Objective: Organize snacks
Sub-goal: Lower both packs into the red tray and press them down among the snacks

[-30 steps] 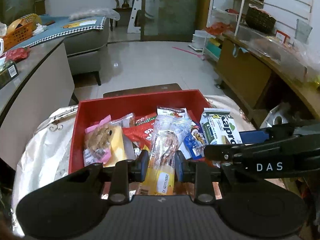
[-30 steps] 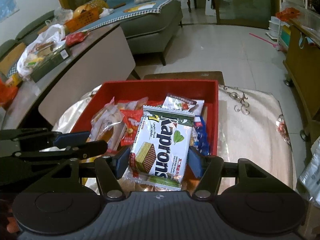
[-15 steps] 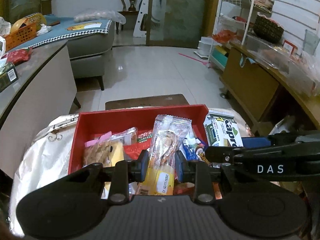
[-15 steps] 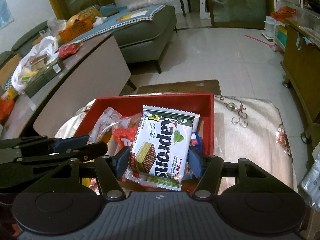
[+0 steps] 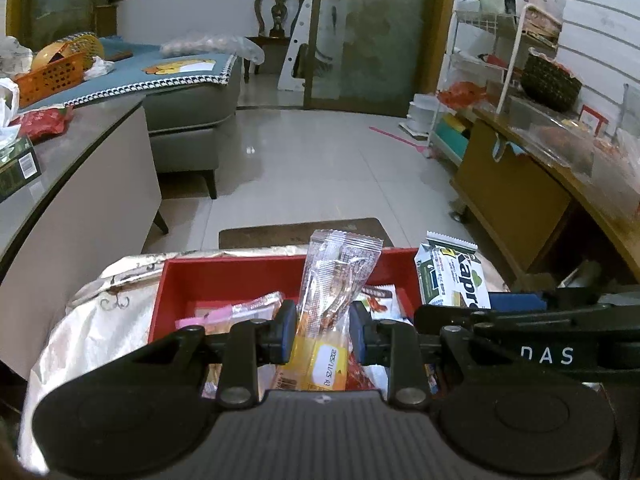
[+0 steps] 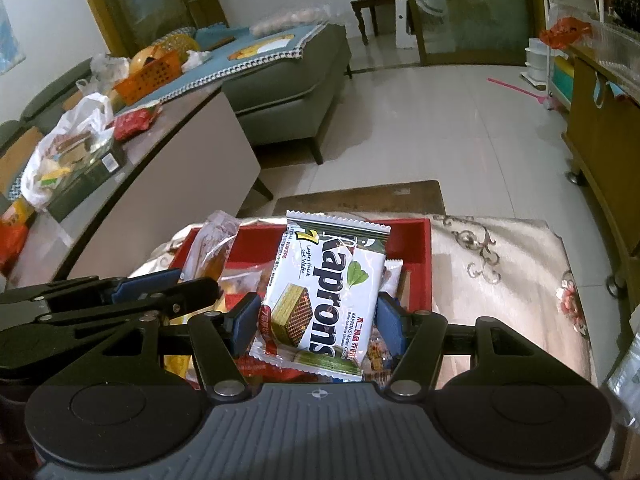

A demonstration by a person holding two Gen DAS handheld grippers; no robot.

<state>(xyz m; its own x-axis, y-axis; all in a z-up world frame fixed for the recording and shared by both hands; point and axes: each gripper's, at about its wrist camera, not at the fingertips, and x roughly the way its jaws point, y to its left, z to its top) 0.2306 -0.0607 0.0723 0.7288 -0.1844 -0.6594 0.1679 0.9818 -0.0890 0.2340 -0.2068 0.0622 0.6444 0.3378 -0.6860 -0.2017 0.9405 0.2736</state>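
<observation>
- Left gripper [image 5: 323, 330]: clamped on a clear-and-yellow snack packet [image 5: 332, 300], held upright above the red tray [image 5: 224, 276].
- Right gripper [image 6: 316, 322]: pinching a Kaprons wafer pack [image 6: 326, 290] by its sides, raised over the red tray's right half.
- Left in the red tray: more loose snacks [image 5: 240, 312].
- Under the red tray: a floral cloth [image 6: 500, 276].

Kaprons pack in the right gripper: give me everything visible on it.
The Kaprons pack is a flat, glossy white plastic wrapper with crimped ends, dark "Kaprons" lettering along its length, a green leaf, a wafer picture and a dark green top band. It looks sealed and only slightly creased. The right gripper is shut on its lower half, blue pads against both side edges. It stands tilted up and away above the red box, top edge highest. The left wrist view shows its upper part beside the left gripper's pack.
</observation>
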